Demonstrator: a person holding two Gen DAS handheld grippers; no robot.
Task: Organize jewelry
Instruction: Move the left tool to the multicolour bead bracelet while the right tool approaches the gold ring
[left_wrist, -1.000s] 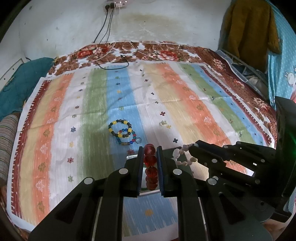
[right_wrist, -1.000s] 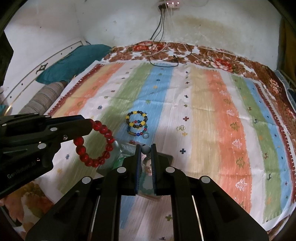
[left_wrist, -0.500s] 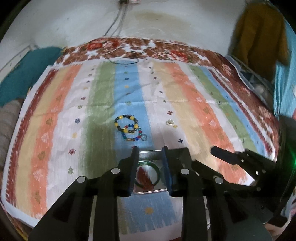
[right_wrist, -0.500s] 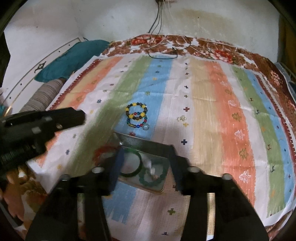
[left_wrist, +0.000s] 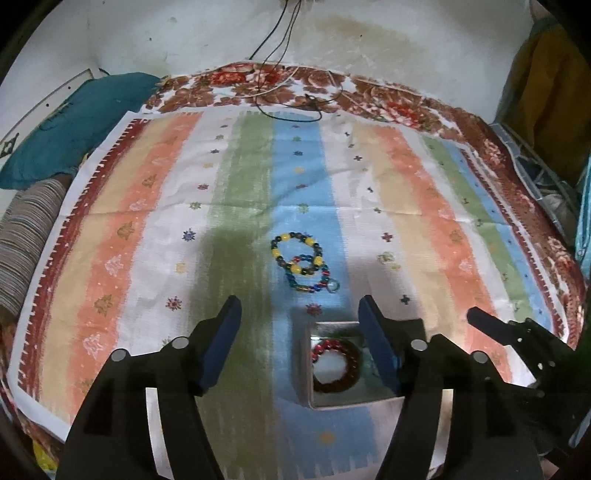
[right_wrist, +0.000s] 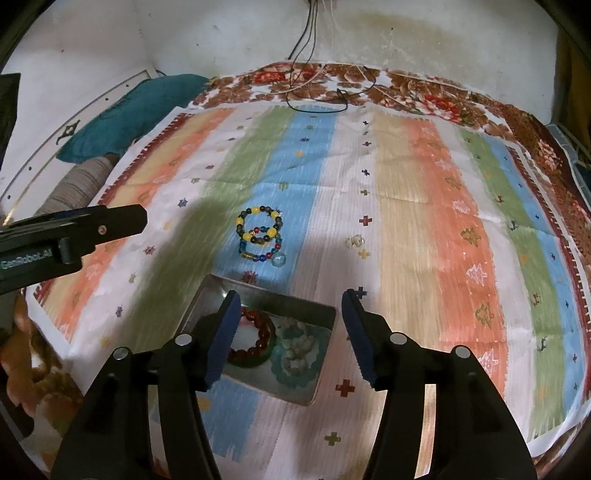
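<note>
Both tools are released and hold nothing: the left gripper (left_wrist: 299, 306) has its jaws spread wide at the bottom of its view, and the right gripper (right_wrist: 290, 299) likewise gapes above the metal tray (right_wrist: 325, 376), touching nothing. The red bead bracelet (right_wrist: 258, 341) lies in the tray low in the frame, partly hidden behind a blue-padded finger (right_wrist: 223, 332), beside a pale, blurred cluster of beads (right_wrist: 297, 349) hard to make out. On the striped cloth (right_wrist: 443, 229) at centre frame, just beyond the tray, two overlapping bracelets remain: the yellow-and-dark bracelet (right_wrist: 258, 225) and the blue-and-red bracelet (right_wrist: 262, 251).
</note>
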